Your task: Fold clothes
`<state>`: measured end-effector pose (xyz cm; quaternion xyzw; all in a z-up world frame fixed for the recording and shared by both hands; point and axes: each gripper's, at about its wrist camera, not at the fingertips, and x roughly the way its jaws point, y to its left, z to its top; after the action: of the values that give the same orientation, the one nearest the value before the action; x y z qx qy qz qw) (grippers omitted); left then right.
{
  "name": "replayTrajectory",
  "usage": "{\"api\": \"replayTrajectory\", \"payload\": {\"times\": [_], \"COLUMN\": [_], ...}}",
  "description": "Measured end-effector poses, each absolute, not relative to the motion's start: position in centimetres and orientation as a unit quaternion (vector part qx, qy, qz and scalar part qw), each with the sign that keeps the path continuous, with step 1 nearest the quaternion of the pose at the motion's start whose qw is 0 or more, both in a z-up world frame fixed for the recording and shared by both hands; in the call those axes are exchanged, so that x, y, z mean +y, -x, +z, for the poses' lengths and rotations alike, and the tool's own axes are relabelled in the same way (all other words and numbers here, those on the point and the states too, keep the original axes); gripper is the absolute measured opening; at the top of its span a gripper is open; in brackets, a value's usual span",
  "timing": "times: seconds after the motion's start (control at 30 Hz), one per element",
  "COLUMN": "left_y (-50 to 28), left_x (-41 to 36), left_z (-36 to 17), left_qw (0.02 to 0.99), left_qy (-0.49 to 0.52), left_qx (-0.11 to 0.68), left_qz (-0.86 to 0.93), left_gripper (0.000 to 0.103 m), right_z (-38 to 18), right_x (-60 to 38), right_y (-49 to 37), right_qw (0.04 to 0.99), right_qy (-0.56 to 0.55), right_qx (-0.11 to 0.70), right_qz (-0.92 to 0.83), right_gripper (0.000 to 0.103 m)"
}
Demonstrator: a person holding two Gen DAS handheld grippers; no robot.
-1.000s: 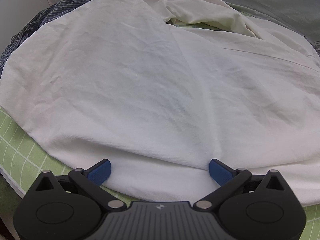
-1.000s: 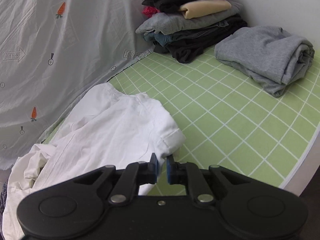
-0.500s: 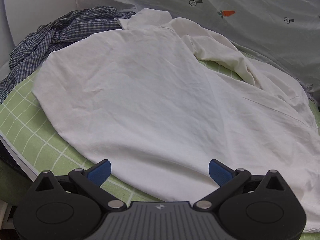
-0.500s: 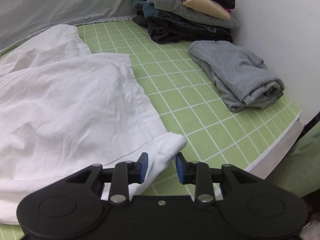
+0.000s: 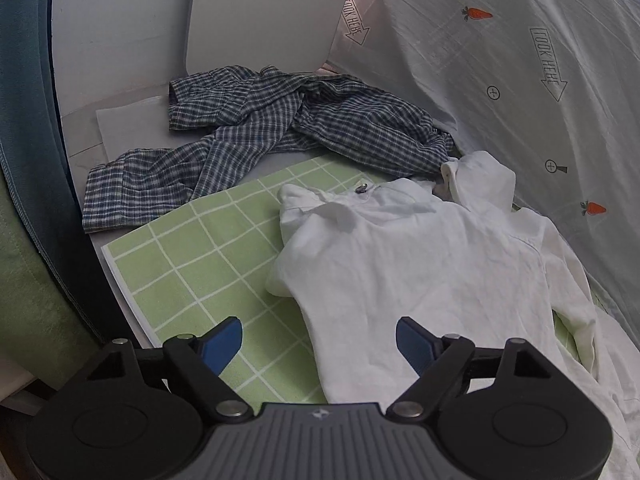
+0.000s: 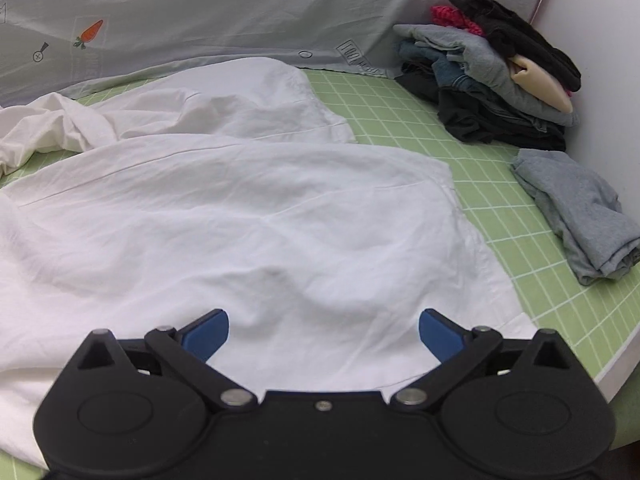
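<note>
Left tongs (image 5: 319,340): jaws apart and closing, nothing between the pads, hovering over the shoulder edge of the white shirt (image 5: 420,264) where it meets the green grid mat (image 5: 192,256). Right tongs (image 6: 323,330): jaws opening, wide apart, nothing gripped, shirt body (image 6: 248,216) lies below and past them. The shirt is spread flat across the mat on the desk, collar end toward the left-wrist view, hem end toward the right-wrist view; one sleeve (image 6: 48,124) is bunched near the back edge. A small dark bit (image 5: 362,188) sits by the collar, can't tell what it is. Checked shirt (image 5: 256,136) lies crumpled just beyond the mat's far corner, touching the white collar area. In the right view, a stack of folded clothes (image 6: 492,76) sits in the far corner against the white wall, and a folded grey piece (image 6: 580,212) lies on the mat just in front of it, well apart from the white shirt. A pale sheet with carrot prints (image 6: 200,12) hangs behind everything.
</note>
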<state>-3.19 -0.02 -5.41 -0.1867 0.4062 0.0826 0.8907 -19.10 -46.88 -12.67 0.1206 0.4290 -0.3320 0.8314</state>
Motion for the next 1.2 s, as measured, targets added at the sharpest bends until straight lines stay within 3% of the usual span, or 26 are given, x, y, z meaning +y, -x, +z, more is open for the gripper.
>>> {"api": "replayTrajectory", "payload": {"times": [0.33, 0.7, 0.77, 0.8, 0.83, 0.93, 1.2], "left_y": [-5.7, -13.2, -13.1, -13.1, -13.0, -12.2, -8.7], "left_x": [5.8, 6.1, 5.8, 5.6, 5.5, 5.7, 7.9], "left_z": [-7.2, -10.9, -11.1, -11.1, -11.2, -10.5, -6.6], "left_qw": [0.875, 0.831, 0.835, 0.838, 0.84, 0.859, 0.906], "left_qy": [0.246, 0.231, 0.227, 0.226, 0.224, 0.21, 0.124], "left_qx": [0.411, 0.506, 0.5, 0.497, 0.495, 0.467, 0.395], "left_qz": [0.074, 0.012, 0.011, 0.011, 0.01, 0.017, 0.083], "left_gripper": [0.08, 0.08, 0.07, 0.051, 0.04, 0.018, 0.016], "right_z": [-15.2, -15.5, -15.6, -15.6, -15.6, -15.5, -15.3], "right_x": [-42.3, -40.1, -39.9, -39.8, -39.8, -39.6, -40.6], "right_y": [15.7, 15.7, 15.7, 15.7, 15.7, 15.6, 16.8], "right_qw": [0.79, 0.749, 0.748, 0.748, 0.748, 0.75, 0.766], "right_qy": [-0.197, -0.233, -0.231, -0.23, -0.228, -0.221, -0.223], "right_qx": [0.447, 0.399, 0.394, 0.391, 0.391, 0.39, 0.416], "right_qz": [-0.369, -0.475, -0.481, -0.484, -0.486, -0.487, -0.437], "right_gripper": [0.103, 0.103, 0.103, 0.103, 0.103, 0.103, 0.103]}}
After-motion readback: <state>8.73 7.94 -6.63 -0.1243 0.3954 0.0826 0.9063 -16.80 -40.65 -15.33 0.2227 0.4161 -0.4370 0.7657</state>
